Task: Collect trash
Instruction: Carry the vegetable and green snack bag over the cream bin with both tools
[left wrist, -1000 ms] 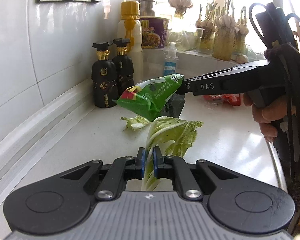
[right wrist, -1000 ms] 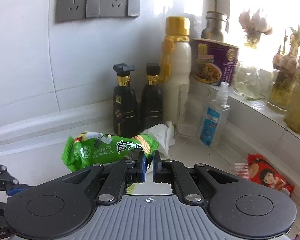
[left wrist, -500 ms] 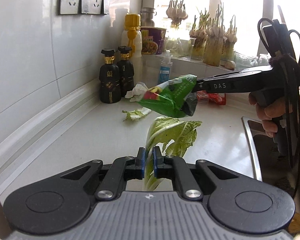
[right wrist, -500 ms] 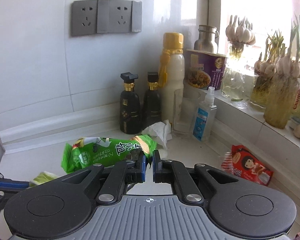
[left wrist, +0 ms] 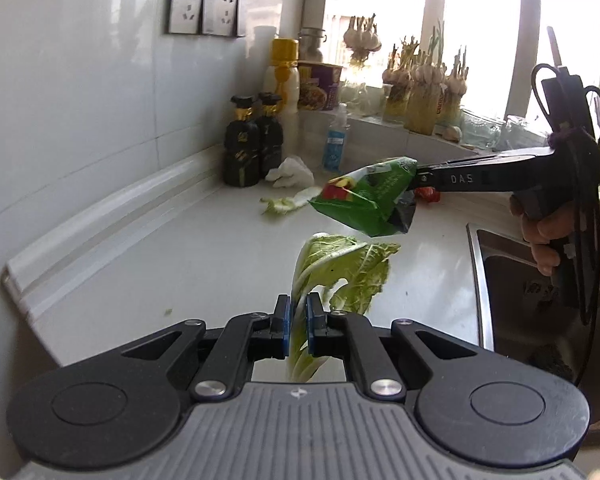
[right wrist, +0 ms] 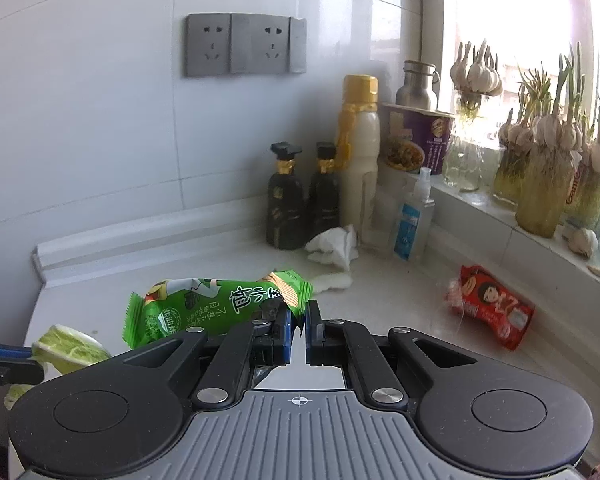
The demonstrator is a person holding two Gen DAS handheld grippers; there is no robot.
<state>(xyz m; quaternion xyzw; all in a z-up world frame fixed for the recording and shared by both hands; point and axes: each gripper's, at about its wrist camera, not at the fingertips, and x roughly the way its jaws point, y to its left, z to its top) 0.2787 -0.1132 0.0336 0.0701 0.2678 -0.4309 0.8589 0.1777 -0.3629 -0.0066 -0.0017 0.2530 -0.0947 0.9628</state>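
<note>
Left tongs [left wrist: 296,322]: pressed together on the pale stalk end of a cabbage leaf [left wrist: 340,268]. The stalk is the stiff part, so I grip there and the limp green blade hangs free beyond the tips, above the table [left wrist: 204,264].

Right tongs [right wrist: 298,330]: pinching 1 crimped end of a green snack wrapper [right wrist: 204,308]. Held by the seal, the light bag sticks out sideways to the left instead of crumpling. In the left view the same wrapper hangs clear of the table, just past the leaf.

Both pieces are off the surface, 1 per hand, so I judge this is the carry stage: 2 items go to the bin in a single trip. No bin is in view.

Still on the table, farther back: a small cabbage scrap [left wrist: 284,204], a crumpled tissue [right wrist: 334,246] just beside 2 dark bottles [right wrist: 302,204], and a red wrapper [right wrist: 490,306] below the window sill. These look like the next pickups. A sink [left wrist: 520,300] lies to the right.
</note>
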